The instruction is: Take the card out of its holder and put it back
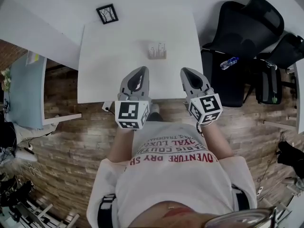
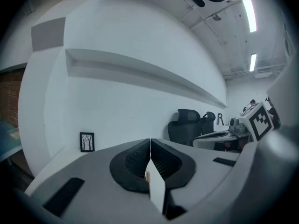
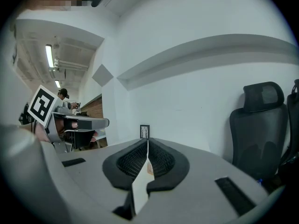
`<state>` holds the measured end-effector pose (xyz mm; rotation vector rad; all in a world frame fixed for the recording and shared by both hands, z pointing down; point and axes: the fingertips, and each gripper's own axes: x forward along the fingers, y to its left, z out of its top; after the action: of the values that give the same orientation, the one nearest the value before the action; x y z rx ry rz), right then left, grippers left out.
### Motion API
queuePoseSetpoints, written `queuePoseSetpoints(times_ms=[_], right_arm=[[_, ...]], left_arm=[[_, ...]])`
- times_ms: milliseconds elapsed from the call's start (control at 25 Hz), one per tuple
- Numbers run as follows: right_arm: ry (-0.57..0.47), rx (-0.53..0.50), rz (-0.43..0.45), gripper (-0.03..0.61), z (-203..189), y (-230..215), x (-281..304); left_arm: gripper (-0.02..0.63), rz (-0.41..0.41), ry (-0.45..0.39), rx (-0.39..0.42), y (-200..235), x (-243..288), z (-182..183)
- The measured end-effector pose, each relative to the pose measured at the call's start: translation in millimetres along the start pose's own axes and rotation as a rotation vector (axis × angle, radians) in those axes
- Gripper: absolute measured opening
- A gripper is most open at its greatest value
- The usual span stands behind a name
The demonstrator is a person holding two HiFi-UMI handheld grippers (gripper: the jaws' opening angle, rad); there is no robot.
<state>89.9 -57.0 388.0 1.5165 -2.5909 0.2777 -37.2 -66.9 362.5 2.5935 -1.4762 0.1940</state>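
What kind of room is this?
Probably an office or workroom. There is a plain white table, black high-backed office chairs beside it, and long strip lights on the ceiling. A small framed picture stands by the white wall.

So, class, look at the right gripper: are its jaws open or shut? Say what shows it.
Shut. In the right gripper view, the right gripper has its two black pads meeting along one line, with nothing between them.

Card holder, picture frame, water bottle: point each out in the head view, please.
card holder (image 1: 156, 56), head view, its base.
picture frame (image 1: 107, 14), head view, its middle.
water bottle (image 1: 228, 63), head view, its body.
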Motion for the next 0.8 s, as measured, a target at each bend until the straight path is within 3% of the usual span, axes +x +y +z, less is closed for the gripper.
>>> queuePoseSetpoints(times_ms=[360,800], right_arm=[[0.037,0.007,-0.043,0.026,-2.5,-19.3,79.8],[0.210,0.016,0.051,0.028,-59.2,-50.5,136.4]], left_arm=[[0.025,-0.105,0.054,-0.008,60.3,69.4,-5.9],[0.025,-0.072,0.198,-0.099,88.9,115.4,-64.5]])
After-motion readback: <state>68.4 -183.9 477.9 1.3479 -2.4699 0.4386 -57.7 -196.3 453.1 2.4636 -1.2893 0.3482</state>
